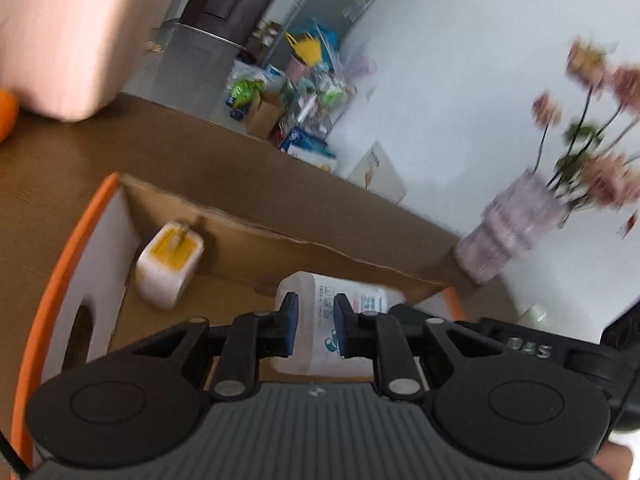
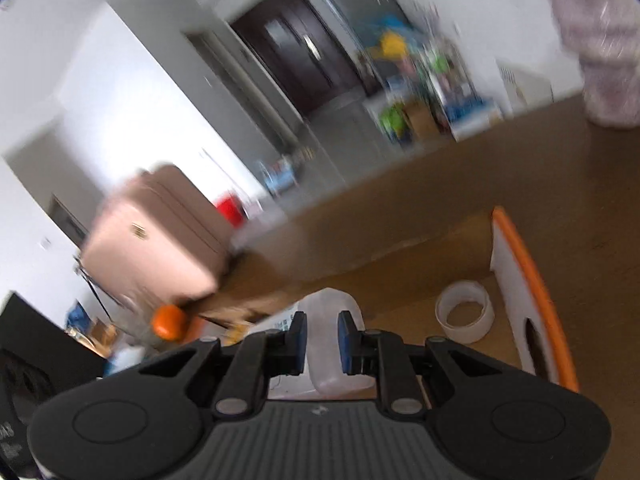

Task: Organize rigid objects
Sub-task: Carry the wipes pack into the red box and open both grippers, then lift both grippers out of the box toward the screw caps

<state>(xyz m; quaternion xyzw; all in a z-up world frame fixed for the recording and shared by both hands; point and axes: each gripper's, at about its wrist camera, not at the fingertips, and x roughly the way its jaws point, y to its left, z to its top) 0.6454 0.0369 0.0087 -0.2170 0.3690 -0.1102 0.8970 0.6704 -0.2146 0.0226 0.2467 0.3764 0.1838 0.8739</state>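
- Left wrist view: the left tool [image 1: 313,326] is clamped narrow on the label end of a white plastic bottle [image 1: 344,300], which hangs sideways over the open cardboard box [image 1: 248,236] with the orange rim.
- A small white jug with a yellow label [image 1: 170,262] already lies in the far left corner of the box. A vase of pink flowers [image 1: 508,228] stands on the counter [image 1: 100,148] just beyond the box's far right corner.
- Right wrist view: the right tool [image 2: 322,338] is pinched narrow on the bottle's other end [image 2: 332,308]; both tools appear to carry the one bottle together.
- A roll of white tape [image 2: 464,316] lies on the box floor near the orange-edged wall [image 2: 532,264]. An orange [image 2: 170,322] and a pink case [image 2: 156,236] sit off to the left, outside the box.
- To do the placing well, I judge that both hands should keep level with each other so the bottle does not twist between the pads.
- The bottle should come down in the free floor between jug and tape, clear of the vase, and both grips should open only once it rests.
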